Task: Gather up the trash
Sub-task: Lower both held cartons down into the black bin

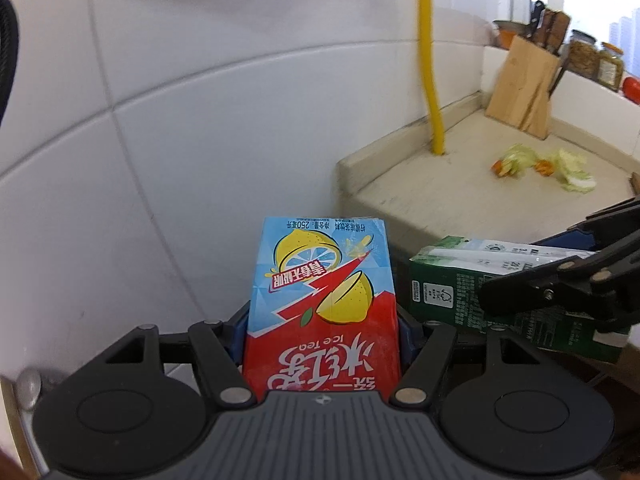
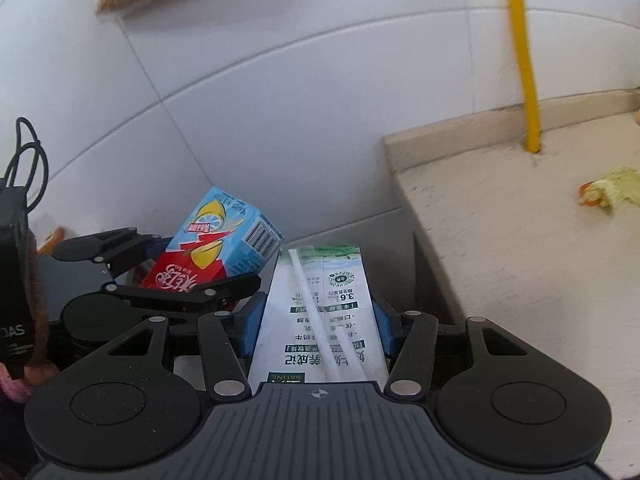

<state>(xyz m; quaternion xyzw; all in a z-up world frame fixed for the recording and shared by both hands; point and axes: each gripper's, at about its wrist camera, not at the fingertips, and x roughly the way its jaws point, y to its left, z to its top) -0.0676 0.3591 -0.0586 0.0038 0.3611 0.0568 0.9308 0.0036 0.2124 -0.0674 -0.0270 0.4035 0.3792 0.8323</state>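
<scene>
Red-and-blue card fills the left claw (image 1: 322,332): it's clamped on an ice tea carton (image 1: 320,304) reading "Ice Tea" and "250", lemons printed on it. The right claw (image 2: 318,326) grips a green-and-white milk carton (image 2: 320,312) marked "SATINE" and "3.6", a wrapped straw (image 2: 316,312) stuck to its face. Both are held off the bench (image 1: 460,184). Only the left view shows the knife block (image 1: 524,84) and jars (image 1: 596,60); vegetable scraps (image 1: 544,166), probably cabbage, lie by the yellow pipe (image 1: 430,60).
</scene>
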